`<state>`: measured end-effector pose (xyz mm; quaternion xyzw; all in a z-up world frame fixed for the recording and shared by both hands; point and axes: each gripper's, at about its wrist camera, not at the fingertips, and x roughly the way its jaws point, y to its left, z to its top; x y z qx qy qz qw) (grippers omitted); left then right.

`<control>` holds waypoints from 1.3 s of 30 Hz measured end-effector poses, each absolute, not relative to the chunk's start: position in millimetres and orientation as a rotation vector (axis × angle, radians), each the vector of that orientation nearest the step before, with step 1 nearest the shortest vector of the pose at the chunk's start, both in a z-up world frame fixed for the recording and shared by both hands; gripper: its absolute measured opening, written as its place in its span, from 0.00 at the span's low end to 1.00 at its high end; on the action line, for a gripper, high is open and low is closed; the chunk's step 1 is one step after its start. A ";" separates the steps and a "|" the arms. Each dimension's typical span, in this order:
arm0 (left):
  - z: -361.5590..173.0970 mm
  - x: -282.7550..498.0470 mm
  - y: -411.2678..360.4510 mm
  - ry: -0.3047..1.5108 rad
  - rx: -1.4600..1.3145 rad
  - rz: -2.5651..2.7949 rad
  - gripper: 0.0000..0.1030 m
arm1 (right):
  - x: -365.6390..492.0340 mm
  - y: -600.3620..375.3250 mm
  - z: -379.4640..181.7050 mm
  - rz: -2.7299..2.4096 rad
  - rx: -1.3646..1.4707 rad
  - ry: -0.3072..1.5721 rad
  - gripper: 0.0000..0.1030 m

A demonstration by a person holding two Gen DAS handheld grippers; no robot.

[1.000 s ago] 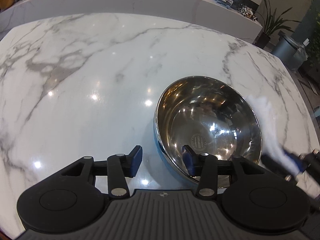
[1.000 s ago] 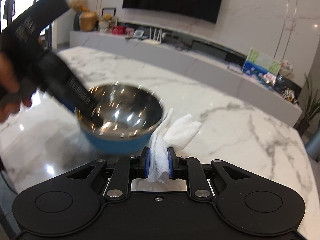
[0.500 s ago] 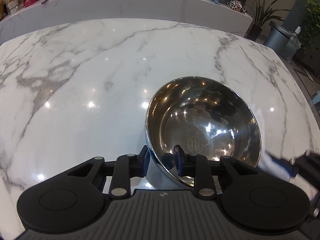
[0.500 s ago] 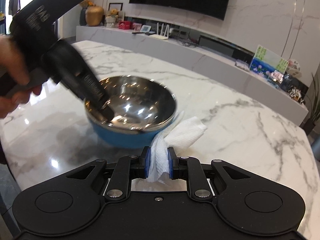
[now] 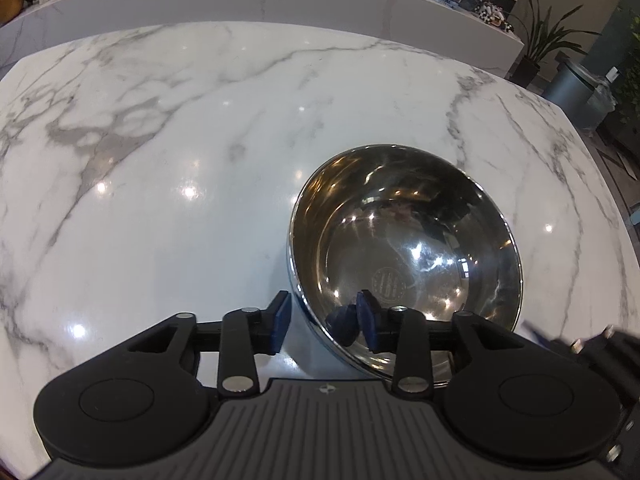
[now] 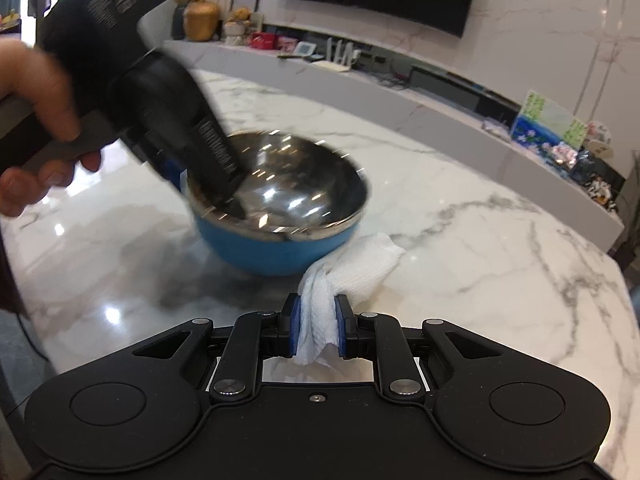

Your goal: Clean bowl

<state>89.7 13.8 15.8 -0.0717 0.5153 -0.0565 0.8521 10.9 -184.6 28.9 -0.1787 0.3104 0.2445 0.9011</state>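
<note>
A steel bowl point(image 5: 404, 256) with a blue outside point(image 6: 276, 248) sits on the white marble table point(image 5: 180, 152). My left gripper point(image 5: 324, 322) straddles its near rim, one pad outside and one inside, close on the wall; whether they pinch it I cannot tell. In the right wrist view the left gripper's body point(image 6: 160, 100) reaches into the bowl from the left. My right gripper point(image 6: 318, 326) is shut on a white paper towel point(image 6: 352, 272) that trails onto the table just right of the bowl.
The table's right edge point(image 5: 600, 168) drops to the floor, with a potted plant point(image 5: 544, 44) and a grey bin point(image 5: 576, 92) beyond. A long marble counter point(image 6: 400, 96) with small items runs behind the table.
My left gripper's jaws narrowed around the bowl's near rim. My right gripper with the towel drew back from beside the bowl toward the near right.
</note>
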 end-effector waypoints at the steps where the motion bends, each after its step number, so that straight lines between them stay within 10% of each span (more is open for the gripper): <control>1: 16.3 90.5 12.6 1.082 -0.141 -0.125 0.27 | 12.8 -187.3 32.1 0.493 -0.363 0.629 0.15; 27: 16.7 94.6 7.1 1.066 -0.128 -0.149 0.24 | 2.6 -171.3 15.3 0.534 -0.384 0.710 0.15; 39: 37.1 90.5 27.5 0.943 -0.228 -0.118 0.70 | 33.2 -216.2 24.7 0.286 -0.278 0.726 0.15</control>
